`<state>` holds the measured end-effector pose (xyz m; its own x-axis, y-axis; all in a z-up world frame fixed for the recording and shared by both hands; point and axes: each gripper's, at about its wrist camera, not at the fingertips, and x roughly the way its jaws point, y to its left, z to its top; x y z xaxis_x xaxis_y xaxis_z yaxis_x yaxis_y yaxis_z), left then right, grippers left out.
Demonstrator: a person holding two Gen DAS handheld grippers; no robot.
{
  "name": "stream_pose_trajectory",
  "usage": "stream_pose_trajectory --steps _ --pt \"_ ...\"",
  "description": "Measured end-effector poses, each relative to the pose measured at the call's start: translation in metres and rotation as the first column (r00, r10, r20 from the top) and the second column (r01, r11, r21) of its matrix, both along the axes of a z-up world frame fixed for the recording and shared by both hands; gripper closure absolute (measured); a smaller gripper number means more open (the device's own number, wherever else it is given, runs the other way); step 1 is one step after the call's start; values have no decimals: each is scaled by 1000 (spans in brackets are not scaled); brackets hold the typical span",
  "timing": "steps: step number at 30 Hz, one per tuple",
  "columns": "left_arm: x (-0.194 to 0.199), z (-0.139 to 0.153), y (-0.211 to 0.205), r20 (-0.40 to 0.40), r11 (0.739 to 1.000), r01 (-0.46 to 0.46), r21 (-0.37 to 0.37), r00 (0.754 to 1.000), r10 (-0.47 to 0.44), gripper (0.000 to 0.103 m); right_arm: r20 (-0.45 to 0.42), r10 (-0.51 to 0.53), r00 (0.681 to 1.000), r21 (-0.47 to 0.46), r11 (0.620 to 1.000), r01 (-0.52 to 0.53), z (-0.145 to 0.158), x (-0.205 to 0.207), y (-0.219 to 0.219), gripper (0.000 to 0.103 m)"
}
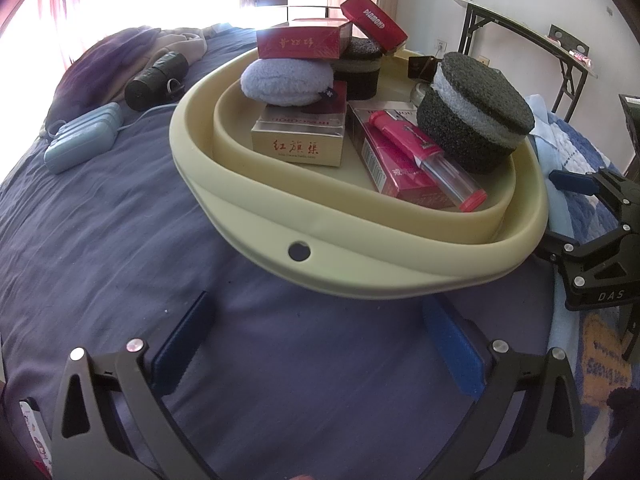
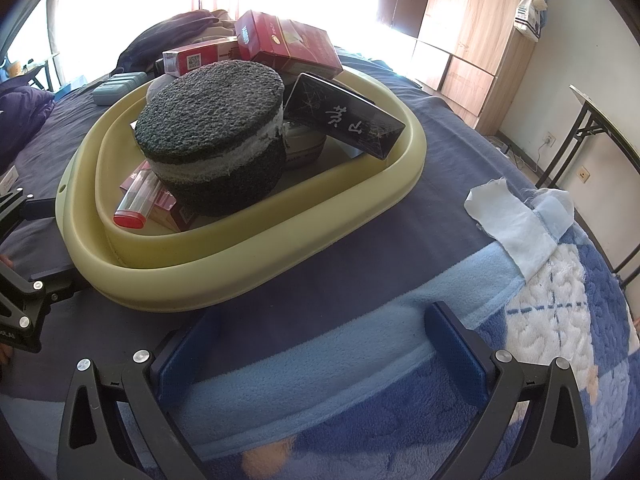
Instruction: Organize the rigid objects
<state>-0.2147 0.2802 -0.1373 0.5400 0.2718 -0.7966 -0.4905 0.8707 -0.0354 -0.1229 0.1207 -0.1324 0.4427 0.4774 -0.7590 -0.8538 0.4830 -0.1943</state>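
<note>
- Surroundings: the pale yellow basin (image 1: 420, 276) sits on a dark blue bedsheet (image 1: 100, 240). In the left wrist view, a light blue case (image 1: 82, 138) and a dark roll (image 1: 156, 76) lie on the sheet at about 10 o'clock from the basin, well apart from it. A blue and white fleece blanket (image 2: 560, 320) lies at 4 o'clock from the basin in the right wrist view, with a white cloth scrap (image 2: 516, 220) on it.
- Obstructions: nothing lies between either tool's fingers and the basin rim.
- Contents: a large dark round sponge (image 2: 212, 128) with a pale middle band rests tilted on the items beneath it. A red tube with a clear end (image 1: 428, 158) lies on a red box (image 1: 394, 172), long axis running from 11 to 5 o'clock in the left wrist view.
- A gold box (image 1: 298, 146) lies flat, print facing the left camera, under a light blue puff (image 1: 286, 80). Another red box (image 1: 302, 42) lies on the puff, and a further red box (image 1: 374, 20) leans at the rear.
- A black box (image 2: 344, 116) rests tilted against the far rim, long axis from 10 to 4 o'clock in the right wrist view.
- Left gripper (image 1: 316, 340): jaws spread wide, holding nothing, just short of the basin's near rim.
- Right gripper (image 2: 320, 344): jaws spread wide, holding nothing, above the blanket edge beside the basin.
</note>
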Motion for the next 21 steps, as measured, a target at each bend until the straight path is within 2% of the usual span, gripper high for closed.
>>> stream_pose_trajectory --steps 21 --pt "0 0 1 -1 1000 0 1 1000 0 0 0 0 1000 0 1000 0 0 0 0 0"
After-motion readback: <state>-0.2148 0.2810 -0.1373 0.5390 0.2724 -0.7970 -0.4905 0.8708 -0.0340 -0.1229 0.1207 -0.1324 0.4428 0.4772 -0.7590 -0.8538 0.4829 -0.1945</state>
